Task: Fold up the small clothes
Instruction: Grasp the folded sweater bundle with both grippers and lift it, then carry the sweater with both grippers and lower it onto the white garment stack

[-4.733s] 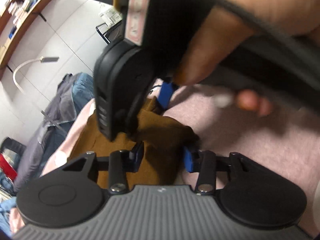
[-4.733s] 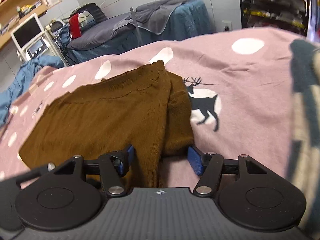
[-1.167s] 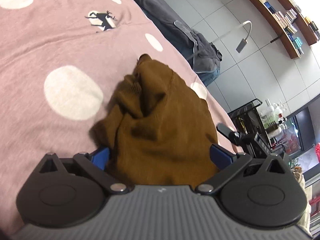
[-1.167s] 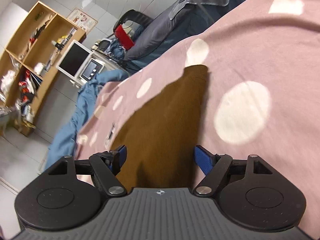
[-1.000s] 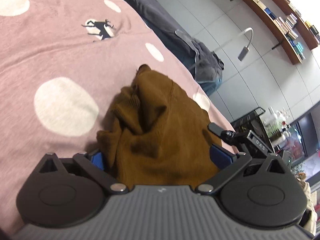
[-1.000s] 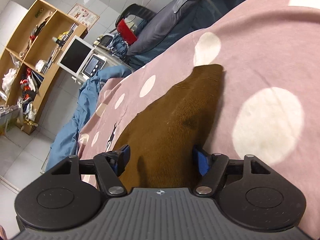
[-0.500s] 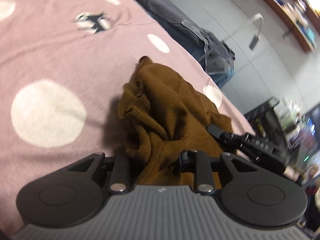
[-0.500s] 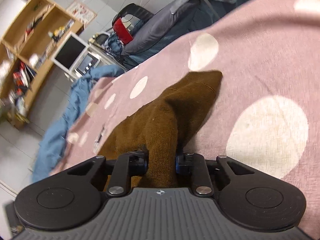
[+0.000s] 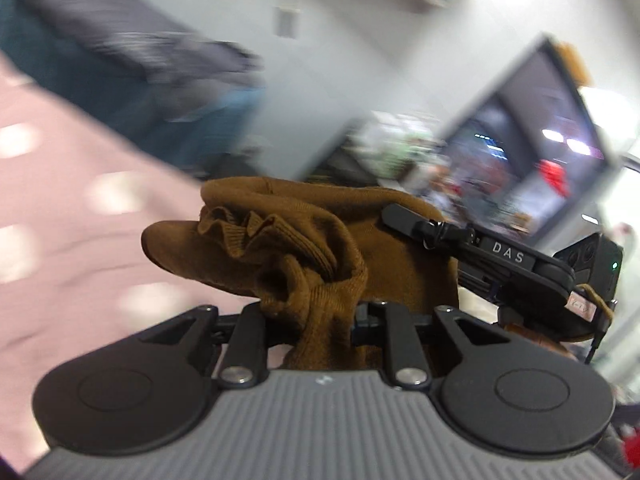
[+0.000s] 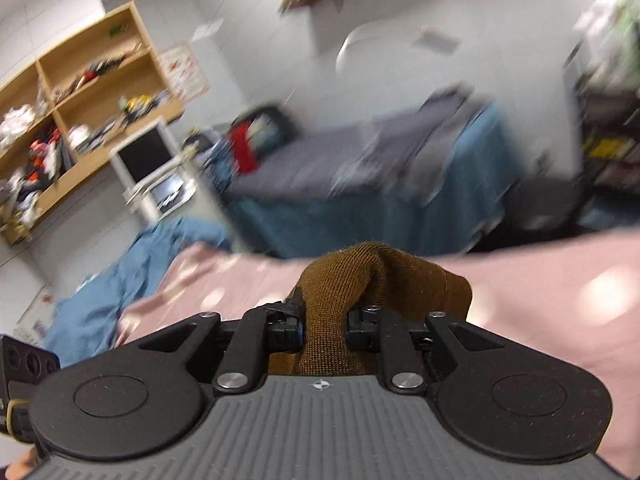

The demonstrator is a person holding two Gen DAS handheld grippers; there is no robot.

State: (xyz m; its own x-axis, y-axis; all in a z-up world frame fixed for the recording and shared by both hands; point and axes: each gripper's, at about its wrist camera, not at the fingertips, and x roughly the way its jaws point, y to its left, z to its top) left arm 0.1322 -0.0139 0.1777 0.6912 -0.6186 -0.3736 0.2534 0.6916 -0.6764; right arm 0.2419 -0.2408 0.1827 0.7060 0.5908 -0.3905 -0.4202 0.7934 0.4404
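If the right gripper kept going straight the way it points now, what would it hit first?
The right gripper is clamped on the brown garment, which travels along. Past it, probably the pink spotted blanket, though blur leaves depth unclear.

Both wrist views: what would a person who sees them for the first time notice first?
The brown garment stands out first: it is bunched in the centre of both views, and each gripper, left and right, is shut on a fold of it. In the left view the right gripper shows beside the cloth. Below lies the pink dotted blanket; the room behind is blurred.
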